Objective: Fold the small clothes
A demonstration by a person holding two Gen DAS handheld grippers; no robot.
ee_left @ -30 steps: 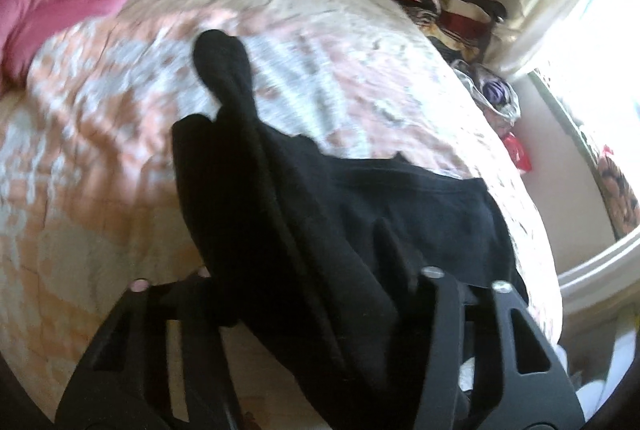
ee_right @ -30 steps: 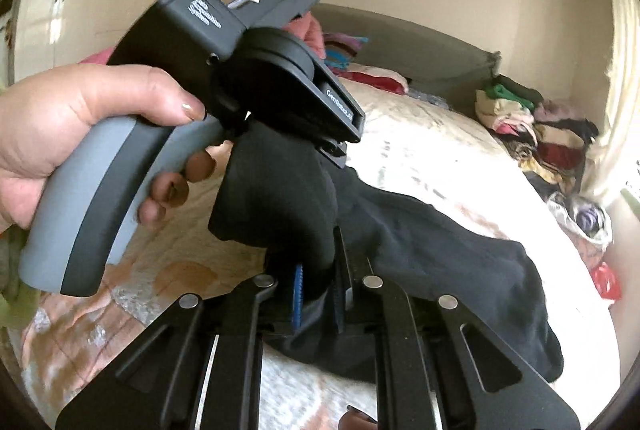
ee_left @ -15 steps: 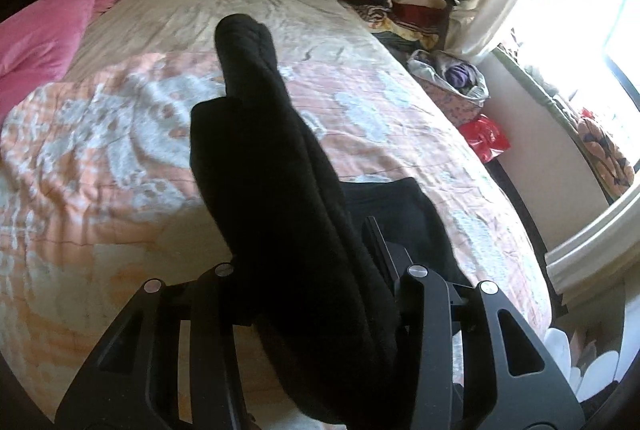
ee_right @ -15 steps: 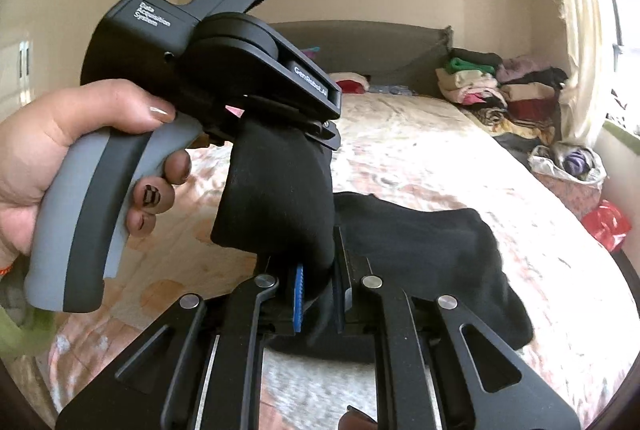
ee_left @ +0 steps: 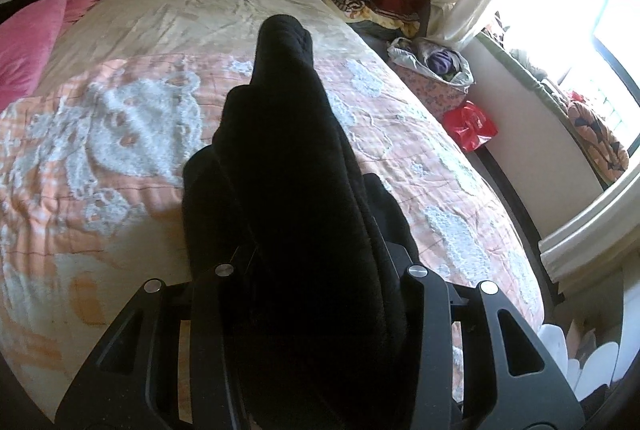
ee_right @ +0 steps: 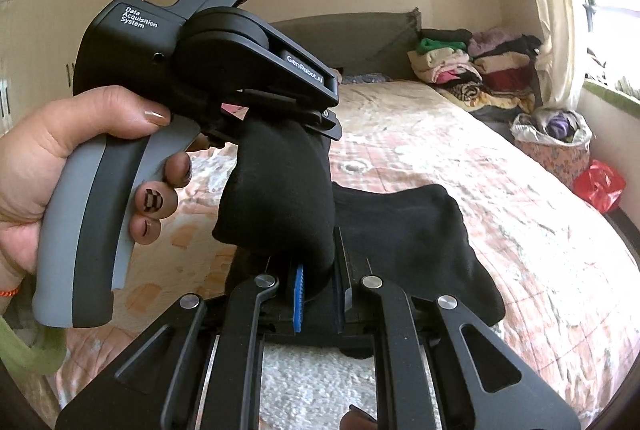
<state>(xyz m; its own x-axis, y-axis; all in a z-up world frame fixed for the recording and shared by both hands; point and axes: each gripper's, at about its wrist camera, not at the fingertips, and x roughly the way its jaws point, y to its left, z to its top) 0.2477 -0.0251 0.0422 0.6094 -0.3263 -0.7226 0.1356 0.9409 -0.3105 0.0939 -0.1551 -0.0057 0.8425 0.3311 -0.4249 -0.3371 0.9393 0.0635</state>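
My right gripper stays pinched tight and my left gripper part-closed on the same black garment, which I've carried further up off the quilted bed, so less trails there, fold likely mid-way.

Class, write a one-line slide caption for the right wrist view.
Both grippers, left and right, pinch a black garment above the quilted bed.

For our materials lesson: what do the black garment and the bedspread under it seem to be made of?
Black garment: soft matte knit, probably cotton or fleece; it droops limply and shows no shine.
Bedspread: quilted woven cloth, likely cotton; stitch lines, with raised fuzzy white patterning.
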